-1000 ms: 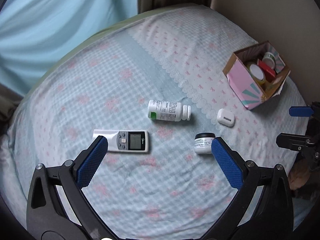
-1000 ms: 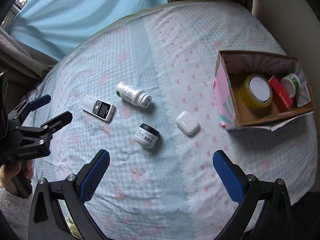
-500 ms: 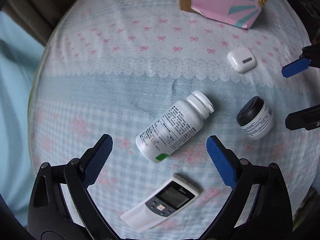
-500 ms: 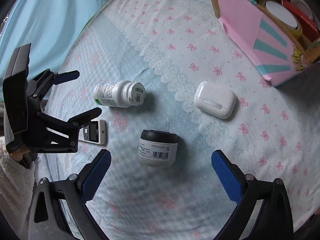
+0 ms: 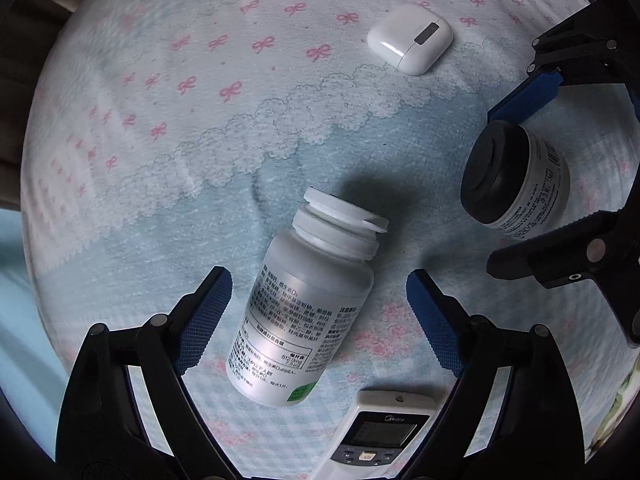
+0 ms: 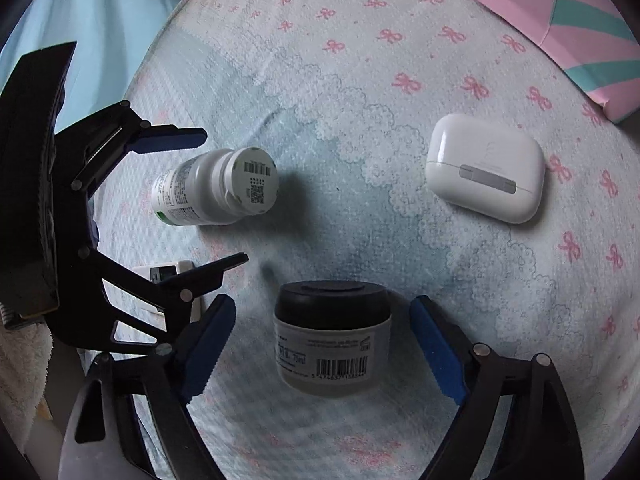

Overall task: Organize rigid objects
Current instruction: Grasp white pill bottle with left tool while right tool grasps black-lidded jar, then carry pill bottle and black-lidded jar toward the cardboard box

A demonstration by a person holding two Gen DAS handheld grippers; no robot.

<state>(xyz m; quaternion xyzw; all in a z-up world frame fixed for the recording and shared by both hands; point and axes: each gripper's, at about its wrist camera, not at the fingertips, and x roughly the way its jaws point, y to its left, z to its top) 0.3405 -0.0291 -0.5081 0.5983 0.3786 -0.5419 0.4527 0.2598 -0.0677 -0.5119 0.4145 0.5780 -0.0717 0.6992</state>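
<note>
Grippers are straddling a lying white plastic pill bottle (image 5: 304,312) and black-lidded white jar (image 6: 332,340), jaws wide open, holding nothing; both probably light, rigid, slippery, best gripped mid-body.

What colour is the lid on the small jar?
Black, on a white jar; clearest in the right wrist view.

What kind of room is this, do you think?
Probably a bedroom: the items lie on a soft bedsheet printed with pink bows and lace, with household things like a pill bottle and an earbuds case scattered on it.
</note>
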